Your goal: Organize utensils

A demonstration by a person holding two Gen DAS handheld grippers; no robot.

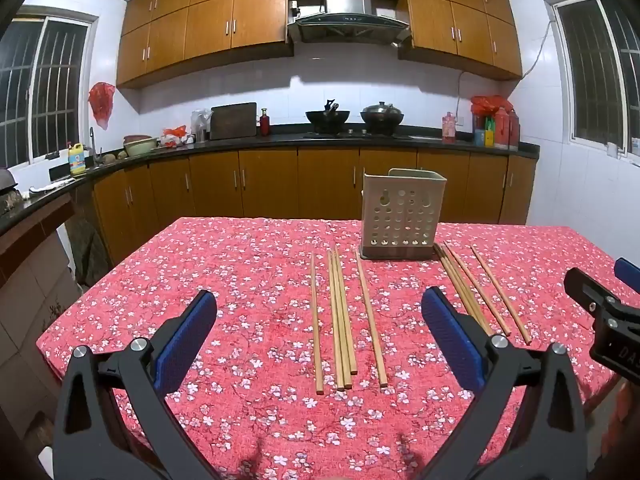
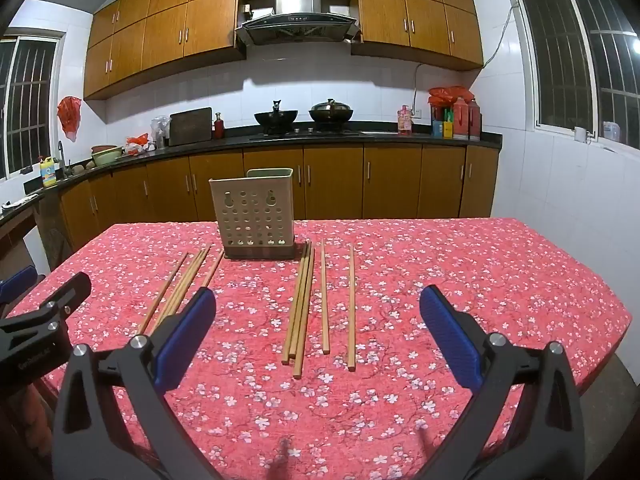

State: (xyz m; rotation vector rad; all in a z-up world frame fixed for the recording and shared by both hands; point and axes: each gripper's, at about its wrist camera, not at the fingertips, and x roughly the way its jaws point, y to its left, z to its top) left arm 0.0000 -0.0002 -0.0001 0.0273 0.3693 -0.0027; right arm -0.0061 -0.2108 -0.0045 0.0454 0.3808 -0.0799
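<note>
A beige perforated utensil holder [image 1: 403,216] stands upright on the red floral tablecloth [image 1: 248,264]; it also shows in the right wrist view [image 2: 256,216]. Several wooden chopsticks lie flat in two groups. The left group [image 1: 340,320] lies in front of my left gripper [image 1: 320,320], which is open and empty. The right group [image 2: 304,304] lies in front of my right gripper [image 2: 318,316], which is open and empty. The right group also shows in the left wrist view [image 1: 480,292], and the left group in the right wrist view [image 2: 180,288].
The table's left edge [image 1: 100,280] and right edge [image 2: 592,280] drop to the floor. A kitchen counter [image 1: 320,140] with woks and bottles runs behind the table. The right gripper's body [image 1: 600,312] shows at the left view's right edge.
</note>
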